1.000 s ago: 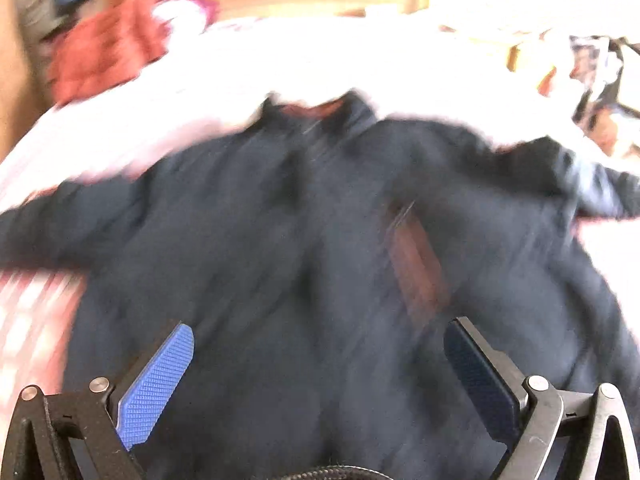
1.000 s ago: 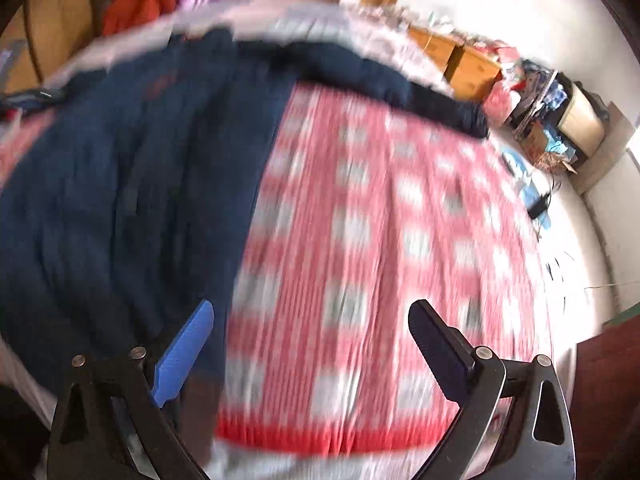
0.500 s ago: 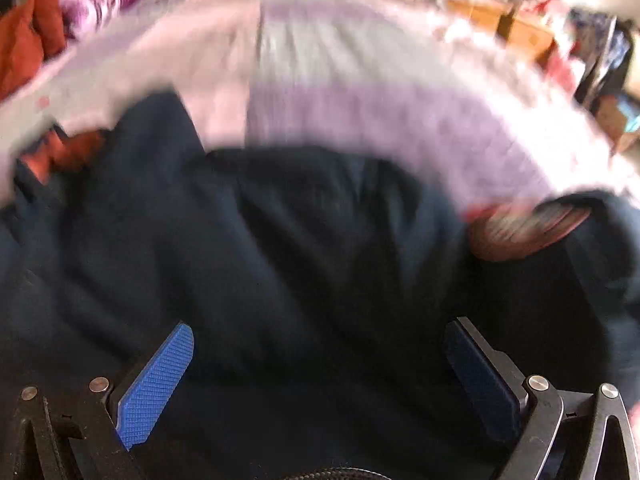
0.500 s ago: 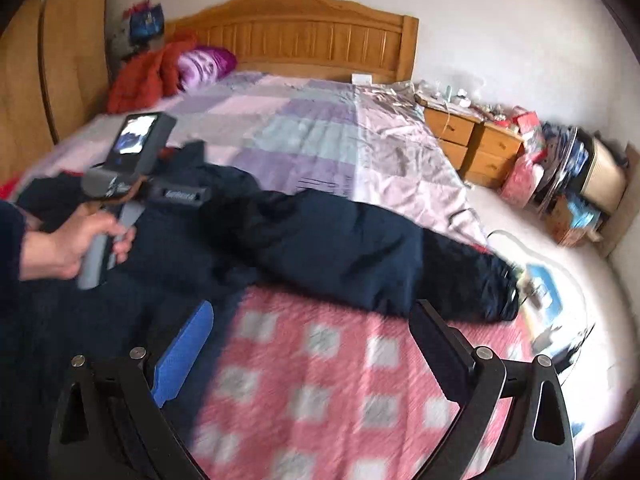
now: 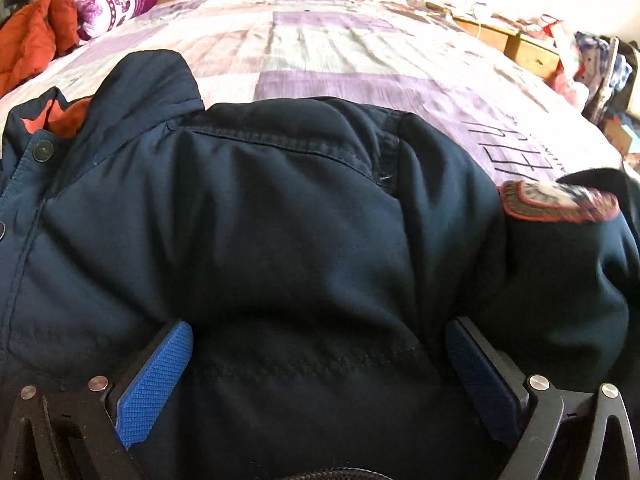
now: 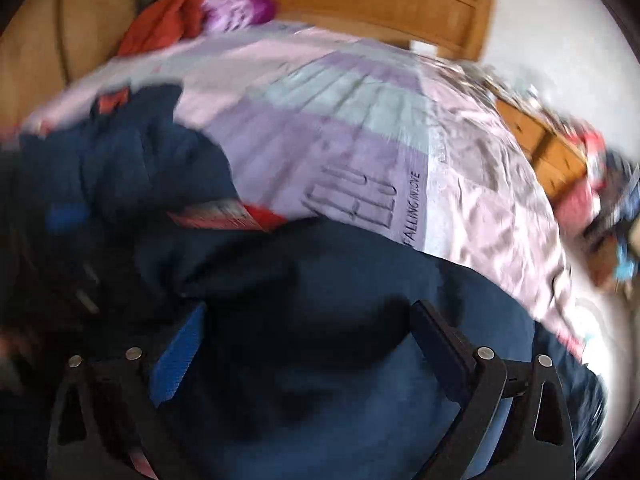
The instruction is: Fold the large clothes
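Observation:
A large navy padded jacket (image 5: 288,220) lies spread on the bed, collar with orange lining at upper left, a round embroidered patch (image 5: 560,202) on its right sleeve. My left gripper (image 5: 316,344) is open, low over the jacket's right shoulder, jaws wide apart with fabric bulging between them. In the blurred right wrist view the jacket's sleeve (image 6: 320,340) fills the lower half. My right gripper (image 6: 308,328) is open just above that sleeve, nothing held.
The bed has a lilac and grey patchwork quilt (image 5: 340,48) and a wooden headboard (image 6: 360,4). An orange garment (image 5: 28,40) and a purple patterned pillow (image 5: 116,0) lie at the head. Cluttered wooden nightstands (image 6: 548,152) stand to the right of the bed.
Both grippers have swung toward the jacket's right shoulder and sleeve and dropped closer to the fabric. The right view moved from over the red checked blanket to over the sleeve. Both stayed open.

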{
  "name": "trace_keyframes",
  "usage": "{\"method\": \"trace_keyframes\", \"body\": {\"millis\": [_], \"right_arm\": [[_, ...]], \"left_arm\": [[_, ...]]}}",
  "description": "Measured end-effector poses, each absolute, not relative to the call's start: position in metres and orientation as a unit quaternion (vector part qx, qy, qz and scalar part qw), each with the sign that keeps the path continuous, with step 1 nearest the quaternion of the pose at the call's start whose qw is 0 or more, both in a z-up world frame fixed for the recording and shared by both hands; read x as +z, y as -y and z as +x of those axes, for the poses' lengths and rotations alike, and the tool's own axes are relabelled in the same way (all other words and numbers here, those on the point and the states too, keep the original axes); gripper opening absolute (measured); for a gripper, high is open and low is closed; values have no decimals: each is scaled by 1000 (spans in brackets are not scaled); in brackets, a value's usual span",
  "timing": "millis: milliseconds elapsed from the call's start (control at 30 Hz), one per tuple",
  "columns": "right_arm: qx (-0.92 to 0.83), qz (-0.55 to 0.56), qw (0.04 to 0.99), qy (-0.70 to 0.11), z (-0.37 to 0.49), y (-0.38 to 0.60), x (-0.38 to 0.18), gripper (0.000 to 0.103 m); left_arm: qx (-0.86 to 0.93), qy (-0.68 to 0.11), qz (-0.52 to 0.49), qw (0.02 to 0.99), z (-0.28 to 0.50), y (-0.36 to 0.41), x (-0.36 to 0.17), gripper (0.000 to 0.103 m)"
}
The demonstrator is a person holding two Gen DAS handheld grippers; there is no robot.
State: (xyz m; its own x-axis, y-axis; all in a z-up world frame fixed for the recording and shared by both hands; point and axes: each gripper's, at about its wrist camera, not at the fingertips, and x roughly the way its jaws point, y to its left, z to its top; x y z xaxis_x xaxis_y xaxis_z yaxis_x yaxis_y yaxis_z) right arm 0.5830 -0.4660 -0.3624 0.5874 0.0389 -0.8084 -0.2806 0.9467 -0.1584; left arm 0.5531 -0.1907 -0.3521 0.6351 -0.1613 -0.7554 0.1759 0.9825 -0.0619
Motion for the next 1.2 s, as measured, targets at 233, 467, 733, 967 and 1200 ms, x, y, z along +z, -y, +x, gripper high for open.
{"method": "trace_keyframes", "body": {"millis": [233, 467, 733, 967, 1200], "right_arm": [[-139, -15, 865, -481, 526, 665, -366, 99], [-195, 83, 875, -435, 460, 687, -318, 100], [-176, 380, 808, -415, 427, 723, -364, 103], [-135, 474, 799, -345, 483, 720, -387, 80], [-198, 447, 831, -265, 446, 722, -337, 12]], "left_arm": [[-87, -416, 14, 905, 556, 195, -354, 103], [-82, -417, 22, 905, 557, 198, -354, 103], [-80, -417, 25, 905, 558, 199, -354, 103], [-79, -418, 27, 905, 558, 199, -354, 103], [-81, -427, 54, 899, 569, 211, -331, 103]]}}
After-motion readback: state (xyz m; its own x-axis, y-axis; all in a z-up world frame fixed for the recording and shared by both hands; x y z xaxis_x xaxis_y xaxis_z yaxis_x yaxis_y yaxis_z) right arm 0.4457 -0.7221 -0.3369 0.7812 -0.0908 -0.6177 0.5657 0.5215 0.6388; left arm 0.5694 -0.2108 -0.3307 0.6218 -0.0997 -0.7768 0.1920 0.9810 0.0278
